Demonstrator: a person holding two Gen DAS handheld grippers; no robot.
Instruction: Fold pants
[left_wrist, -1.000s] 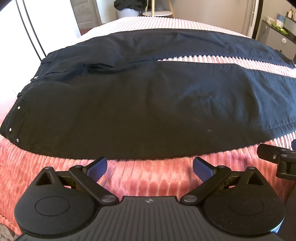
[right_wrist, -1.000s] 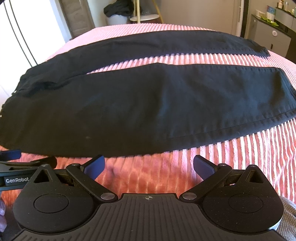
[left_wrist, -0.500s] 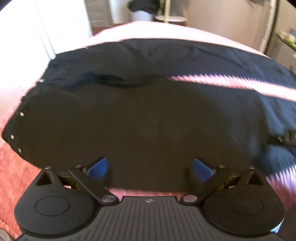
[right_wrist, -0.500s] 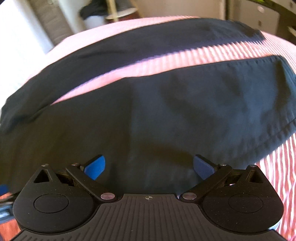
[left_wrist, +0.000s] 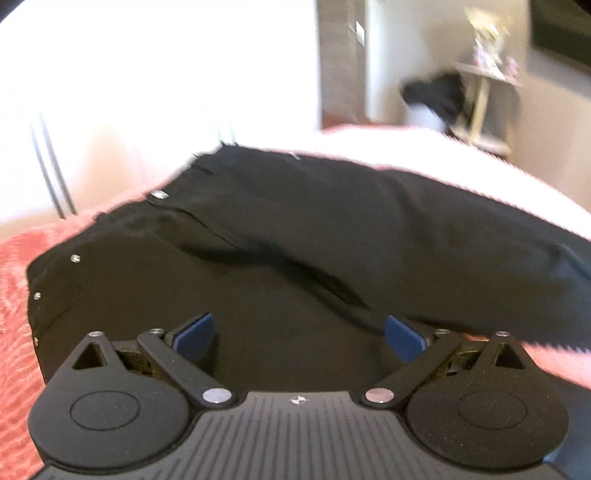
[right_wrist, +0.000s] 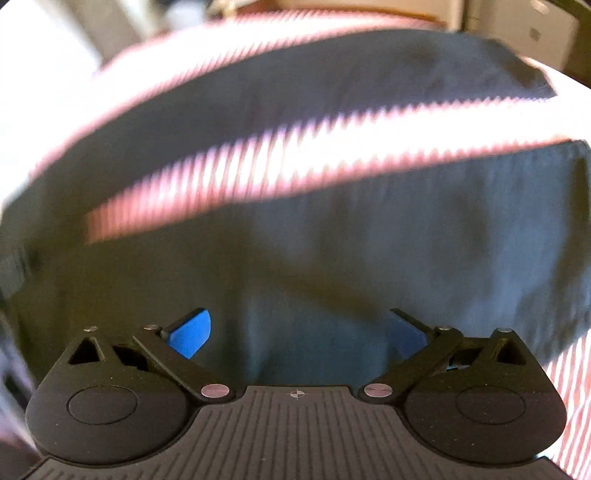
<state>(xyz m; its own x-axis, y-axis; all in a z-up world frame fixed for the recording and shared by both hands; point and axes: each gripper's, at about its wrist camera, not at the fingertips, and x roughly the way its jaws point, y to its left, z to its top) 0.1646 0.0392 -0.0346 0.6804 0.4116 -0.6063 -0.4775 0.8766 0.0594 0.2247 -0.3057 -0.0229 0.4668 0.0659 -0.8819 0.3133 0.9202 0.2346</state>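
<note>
Left wrist view. The left gripper (left_wrist: 299, 334) sits low over the black pants (left_wrist: 314, 236), which lie flat on a pink ribbed bedspread (left_wrist: 14, 295). Its jaws are spread wide, with the blue pads (left_wrist: 194, 332) resting on or just above the near leg close to the hip; contact cannot be confirmed. Nothing is pinched. The waistband (left_wrist: 110, 243) is at the left of the frame, marked by small metal rivets (left_wrist: 75, 258) and a button (left_wrist: 159, 194). A raised crease (left_wrist: 280, 258) runs diagonally from the fly toward the right pad. A blurred side table (left_wrist: 484, 92) with dark clothing stands beyond the bed.

Right wrist view. The right gripper (right_wrist: 299, 330) is also spread wide and holds nothing. It sits over the lower part of the near leg (right_wrist: 332, 240). The far leg (right_wrist: 295, 85) lies beyond, separated from it by a bare strip of bedspread (right_wrist: 295, 155). The leg hem is at the right edge of the frame. The picture is motion-blurred, so fabric contact cannot be judged.

Handling. The fabric appears to be a soft, medium-weight woven cloth: limp, not fragile, not slippery. It will likely drape and sag between two grip points. The waistband and the hem are multi-layer and stiffer, so they should give the firmest hold. Recommended grip: the outer seam edge of the near leg, left gripper near the waistband, right gripper near the hem, taking both layers. A single-layer pinch risks separating the leg panels
</note>
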